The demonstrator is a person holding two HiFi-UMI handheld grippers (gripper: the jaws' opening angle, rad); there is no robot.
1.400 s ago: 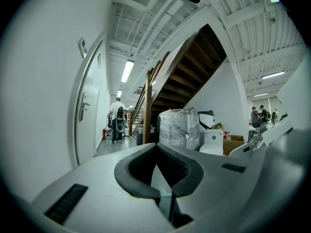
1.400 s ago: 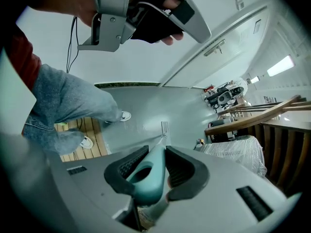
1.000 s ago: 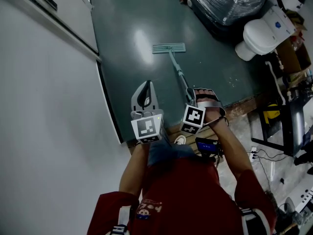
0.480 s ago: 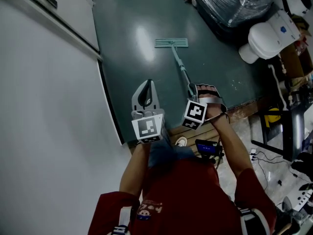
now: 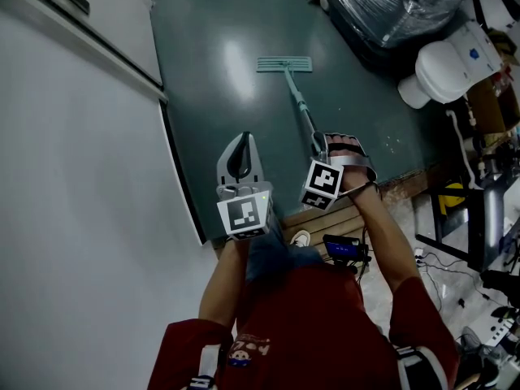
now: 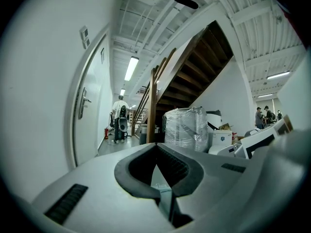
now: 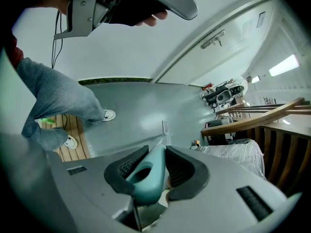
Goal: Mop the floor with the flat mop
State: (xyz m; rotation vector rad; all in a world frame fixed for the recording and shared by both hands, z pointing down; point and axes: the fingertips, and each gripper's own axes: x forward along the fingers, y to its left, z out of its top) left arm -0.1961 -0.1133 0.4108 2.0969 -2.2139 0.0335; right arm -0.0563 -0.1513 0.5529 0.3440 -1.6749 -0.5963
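With the right gripper (image 7: 156, 152) clamped on the flat mop handle (image 7: 145, 174) and the left gripper (image 6: 156, 149) closed empty beside it, mopping appears under way; next, sweep the mop head (image 5: 284, 64), far ahead of the jaws, across the floor (image 5: 211, 104).

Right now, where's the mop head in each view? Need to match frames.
Head view: mop head upper centre, at the far end of the mop handle.
Left gripper view: not in it.
Right gripper view: small, at centre, just above the jaws, which are clamped on the mop handle.
Shared landmark: plastic-wrapped pallet, top right in the head view, centre right in the left gripper view, lower right in the right gripper view.
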